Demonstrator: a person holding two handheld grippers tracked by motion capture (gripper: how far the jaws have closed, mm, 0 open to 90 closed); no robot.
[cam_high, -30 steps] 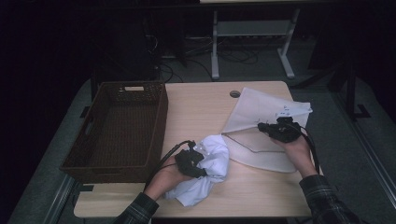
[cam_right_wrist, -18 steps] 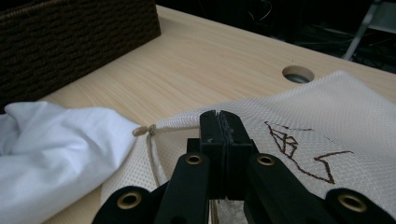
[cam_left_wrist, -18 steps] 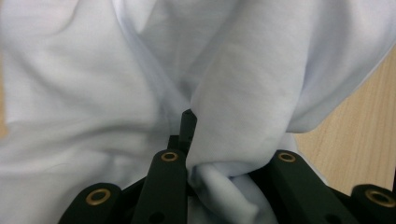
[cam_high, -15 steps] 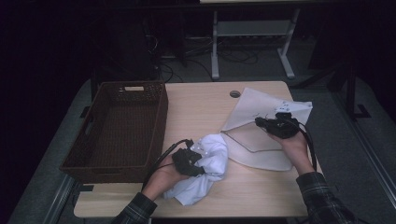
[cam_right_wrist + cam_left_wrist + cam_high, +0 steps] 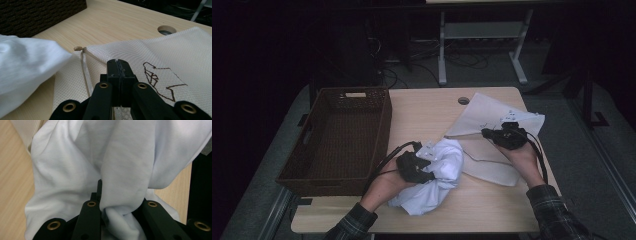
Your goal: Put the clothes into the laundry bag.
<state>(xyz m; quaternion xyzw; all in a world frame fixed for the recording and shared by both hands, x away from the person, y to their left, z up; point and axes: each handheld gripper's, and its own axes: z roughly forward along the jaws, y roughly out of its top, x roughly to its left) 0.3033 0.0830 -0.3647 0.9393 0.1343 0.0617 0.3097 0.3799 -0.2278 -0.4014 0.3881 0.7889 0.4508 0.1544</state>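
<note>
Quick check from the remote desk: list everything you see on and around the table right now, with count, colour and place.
Crumpled cloth garment: one, white, near front edge, centre.
Mesh drawstring bag: one, cream, flat on table's right half.
Woven wicker basket: one, dark brown, left side.
Wooden table: one, light wood, round cable hole at back.
Desk frame: one, grey, on floor behind.
Left gripper: one, black, shut on the garment.
Right gripper: one, black, shut on the bag.
Sleeves: two, plaid, bottom edge.

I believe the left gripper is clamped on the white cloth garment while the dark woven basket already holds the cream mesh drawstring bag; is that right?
Not quite: the dark woven basket holds nothing. The high view shows the cream mesh drawstring bag lying on the wooden table under the right gripper. The left gripper does clamp the white cloth garment.
</note>
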